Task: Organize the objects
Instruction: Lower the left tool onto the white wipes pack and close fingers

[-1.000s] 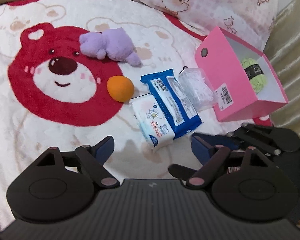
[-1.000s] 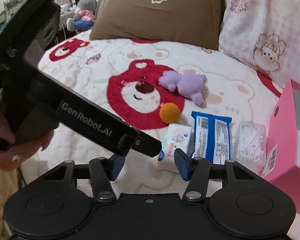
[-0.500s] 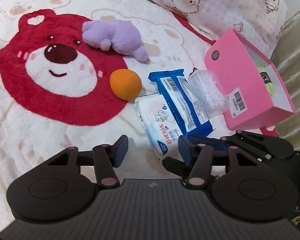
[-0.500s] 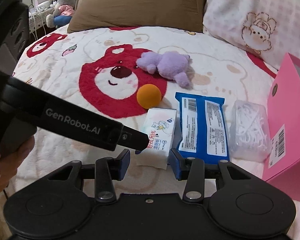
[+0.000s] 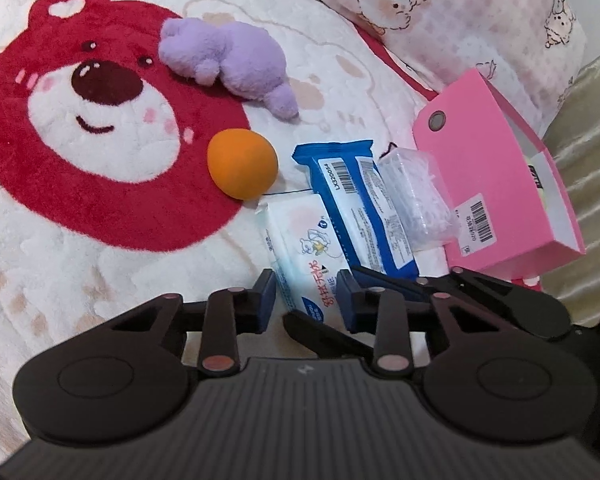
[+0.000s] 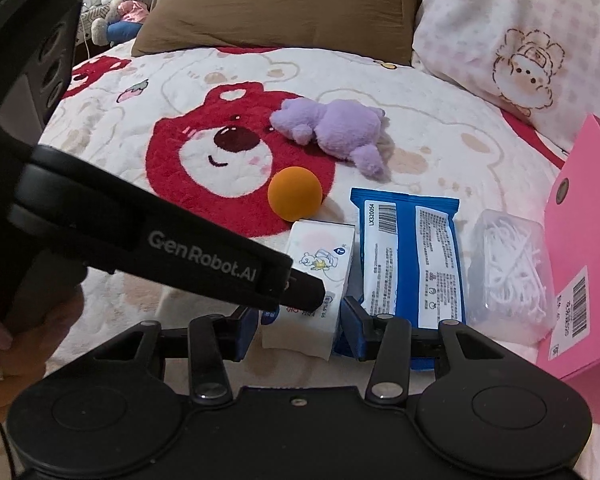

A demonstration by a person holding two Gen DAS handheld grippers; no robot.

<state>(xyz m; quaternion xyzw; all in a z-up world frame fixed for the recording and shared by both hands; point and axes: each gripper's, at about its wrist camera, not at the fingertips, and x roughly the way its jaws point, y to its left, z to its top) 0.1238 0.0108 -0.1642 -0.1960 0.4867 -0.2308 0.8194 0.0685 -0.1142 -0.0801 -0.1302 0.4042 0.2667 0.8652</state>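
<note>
A small white tissue pack (image 5: pixel 300 240) (image 6: pixel 324 256) lies on the bear-print blanket (image 5: pixel 100 240). My left gripper (image 5: pixel 306 296) is closing on the pack's near end, and both blue pads press its sides. One of its fingers (image 6: pixel 300 288) crosses the pack in the right wrist view. My right gripper (image 6: pixel 300 328) straddles the same end with small gaps either side, its jaws opening slightly. An open pink box (image 5: pixel 480 168) (image 6: pixel 580 240) stands at the right.
An orange ball (image 5: pixel 242 164), a purple plush (image 5: pixel 232 60), a blue wipes pack (image 5: pixel 364 204) and a clear bag of white picks (image 5: pixel 416 196) lie near the tissue pack. Brown pillow (image 6: pixel 280 4) and pink pillow (image 6: pixel 520 40) line the back. A hand (image 6: pixel 4 360) holds the left gripper.
Both grippers came down toward the tissue pack's near end. The left jaws narrowed from wide open until their pads met the pack. The right jaws kept about the same width.
</note>
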